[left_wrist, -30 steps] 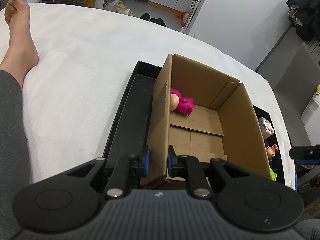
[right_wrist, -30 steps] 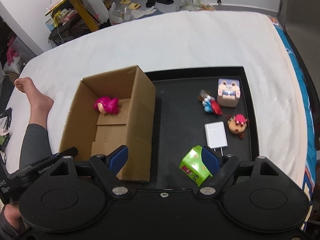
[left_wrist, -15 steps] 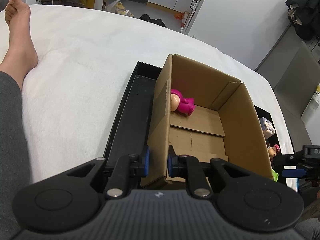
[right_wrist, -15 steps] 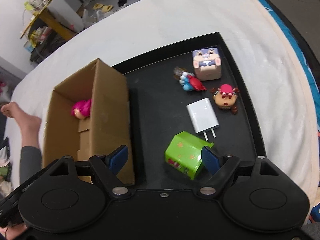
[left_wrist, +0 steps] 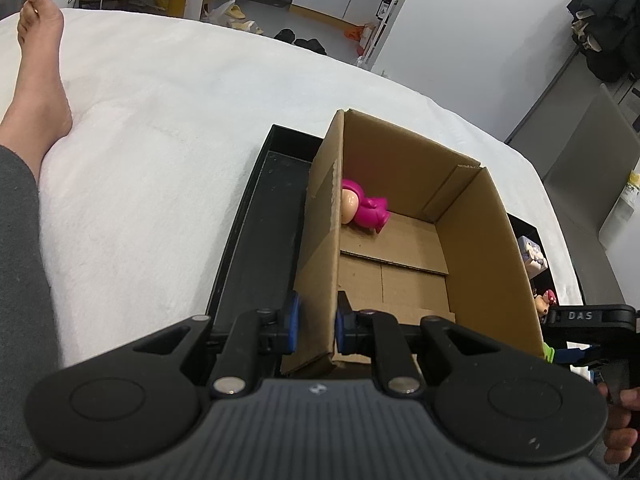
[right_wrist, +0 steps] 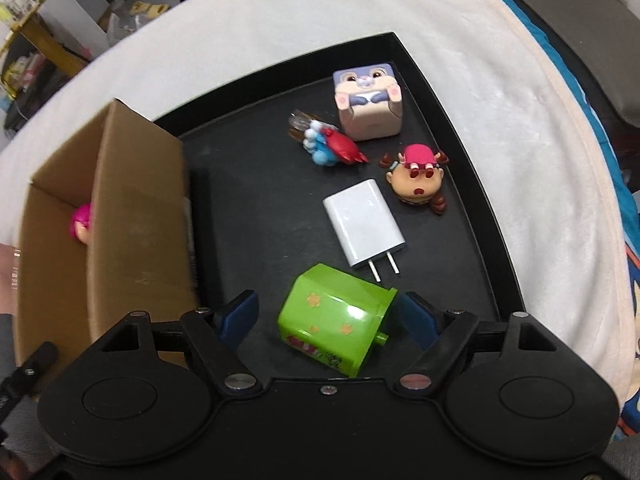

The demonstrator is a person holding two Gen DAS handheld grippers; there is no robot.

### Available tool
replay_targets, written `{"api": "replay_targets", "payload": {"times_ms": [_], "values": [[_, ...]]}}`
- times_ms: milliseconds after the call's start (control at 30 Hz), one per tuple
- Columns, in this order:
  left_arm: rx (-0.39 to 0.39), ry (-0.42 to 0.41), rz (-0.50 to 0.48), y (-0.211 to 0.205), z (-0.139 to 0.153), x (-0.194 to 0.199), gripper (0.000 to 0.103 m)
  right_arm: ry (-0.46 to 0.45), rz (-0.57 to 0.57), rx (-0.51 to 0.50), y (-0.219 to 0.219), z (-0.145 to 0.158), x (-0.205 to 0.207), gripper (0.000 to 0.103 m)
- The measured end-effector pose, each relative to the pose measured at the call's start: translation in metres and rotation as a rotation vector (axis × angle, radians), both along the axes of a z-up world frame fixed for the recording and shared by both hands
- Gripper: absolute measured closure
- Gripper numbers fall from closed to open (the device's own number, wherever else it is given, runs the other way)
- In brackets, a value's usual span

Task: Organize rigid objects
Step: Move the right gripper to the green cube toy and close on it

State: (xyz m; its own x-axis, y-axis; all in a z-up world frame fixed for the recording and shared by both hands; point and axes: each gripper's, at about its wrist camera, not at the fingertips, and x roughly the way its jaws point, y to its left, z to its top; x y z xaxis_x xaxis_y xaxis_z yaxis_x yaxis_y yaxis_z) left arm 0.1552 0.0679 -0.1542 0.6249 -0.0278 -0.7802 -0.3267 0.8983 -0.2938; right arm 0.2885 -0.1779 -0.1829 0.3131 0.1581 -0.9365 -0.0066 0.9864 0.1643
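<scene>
Right gripper (right_wrist: 326, 314) has dropped, fingers spread astride toppled green plastic cup (right_wrist: 334, 320): grasp imminent. Left gripper (left_wrist: 316, 328) pinches brown cardboard box (left_wrist: 320, 240) wall.

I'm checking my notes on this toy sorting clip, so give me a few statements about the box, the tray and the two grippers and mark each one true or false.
1. The left gripper is clamped on a wall of the cardboard box. True.
2. The cardboard box is empty. False: a pink figure lies inside it.
3. The right gripper stands open around the green cup, which lies on its side. True.
4. The white charger is inside the box. False: it lies on the black tray.
5. The bunny cube rests on the tray. True.
</scene>
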Motion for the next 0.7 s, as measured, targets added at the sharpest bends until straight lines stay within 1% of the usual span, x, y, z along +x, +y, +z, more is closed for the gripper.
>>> {"api": "replay_targets", "payload": {"times_ms": [33, 100, 533, 600, 700], "values": [[0.002, -0.001, -0.002, 0.000, 0.000, 0.000, 0.087, 0.001, -0.004, -0.014, 0.000, -0.002, 0.001, 0.025], [0.004, -0.001, -0.004, 0.000, 0.000, 0.000, 0.087, 0.003, -0.016, -0.030, -0.001, -0.005, 0.002, 0.030], [0.012, -0.007, -0.010, -0.001, 0.000, 0.000, 0.087, 0.038, -0.050, -0.098, -0.004, -0.009, -0.006, 0.030], [0.011, -0.009, -0.014, -0.001, 0.000, 0.000, 0.087, 0.041, -0.052, -0.094, -0.004, -0.009, -0.008, 0.045], [0.012, -0.011, -0.016, -0.001, 0.000, 0.000, 0.087, 0.033, -0.048, -0.086, -0.005, -0.004, -0.010, 0.046]]}}
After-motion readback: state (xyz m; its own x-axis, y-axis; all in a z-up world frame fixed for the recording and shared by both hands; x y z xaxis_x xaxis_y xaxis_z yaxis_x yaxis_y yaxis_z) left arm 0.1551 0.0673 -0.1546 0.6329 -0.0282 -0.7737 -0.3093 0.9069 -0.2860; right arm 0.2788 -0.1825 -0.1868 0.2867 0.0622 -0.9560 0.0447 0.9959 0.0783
